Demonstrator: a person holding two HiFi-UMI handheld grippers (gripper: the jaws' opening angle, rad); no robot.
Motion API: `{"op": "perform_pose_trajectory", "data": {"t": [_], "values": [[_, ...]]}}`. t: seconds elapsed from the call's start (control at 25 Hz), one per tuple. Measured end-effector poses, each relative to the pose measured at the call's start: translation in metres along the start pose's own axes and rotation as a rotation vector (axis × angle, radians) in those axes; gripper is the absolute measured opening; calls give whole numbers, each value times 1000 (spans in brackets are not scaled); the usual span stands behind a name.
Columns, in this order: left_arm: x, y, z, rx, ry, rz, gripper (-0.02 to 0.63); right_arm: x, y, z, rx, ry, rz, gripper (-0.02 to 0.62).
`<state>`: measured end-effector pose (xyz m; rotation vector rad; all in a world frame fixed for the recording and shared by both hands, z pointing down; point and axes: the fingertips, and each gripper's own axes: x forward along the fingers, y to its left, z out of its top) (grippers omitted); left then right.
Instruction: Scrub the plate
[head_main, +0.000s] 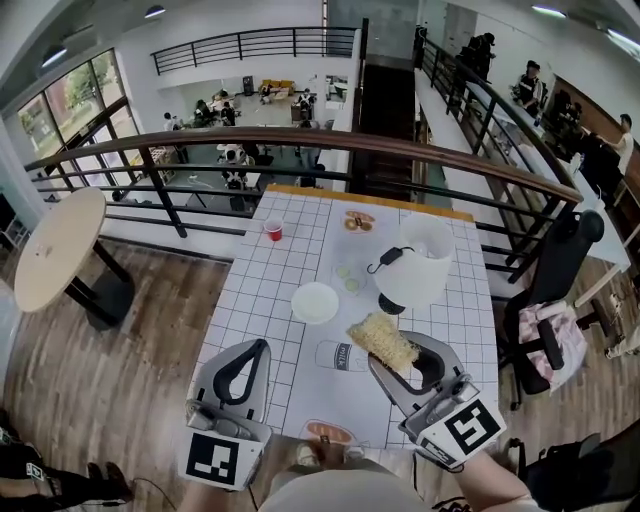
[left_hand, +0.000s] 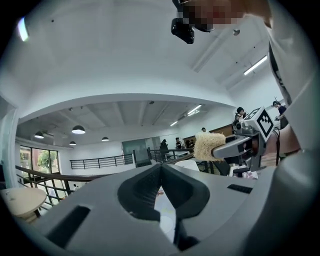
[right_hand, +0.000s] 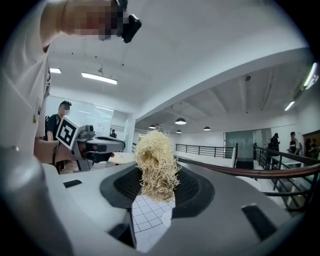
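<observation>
A round white plate (head_main: 315, 302) lies in the middle of the white tiled table (head_main: 270, 290). My right gripper (head_main: 392, 352) hovers above the table's near right part, shut on a straw-coloured fibre scrubber (head_main: 380, 340). In the right gripper view the scrubber (right_hand: 156, 165) sticks up between the jaws of that gripper (right_hand: 157, 184). My left gripper (head_main: 262, 347) is held near the front left, jaws together and holding nothing. In the left gripper view its tips (left_hand: 161, 169) meet, and the scrubber (left_hand: 209, 146) shows at the right. Both grippers are short of the plate.
On the table stand a red cup (head_main: 272, 230), a big white bucket-like vessel (head_main: 420, 262), a dish of food (head_main: 358, 222), a clear dish (head_main: 350, 276), a clear bottle (head_main: 338, 355) and a plate (head_main: 328, 432) at the near edge. A dark railing (head_main: 300, 140) runs behind.
</observation>
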<state>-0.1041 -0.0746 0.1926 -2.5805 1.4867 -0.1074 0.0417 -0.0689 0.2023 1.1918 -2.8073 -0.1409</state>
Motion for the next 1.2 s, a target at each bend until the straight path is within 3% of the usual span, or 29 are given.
{"op": "perform_pose_trajectory", "data": {"t": [0.36,0.56,0.72,1.2], "values": [[-18,-29,-26,-54,62,-49,14,0,27,-25,91,50,93,158],[-19,-27,-19,-113,45,-56,14,0,28,-18,175,23,124,158],[-19,-18,-14,-94,5,-45,14,-2,26,-14,176,15,114,158],[-18,-21,-11,-87,26,-38,14,-9,27,-8,173,2,108,158]]}}
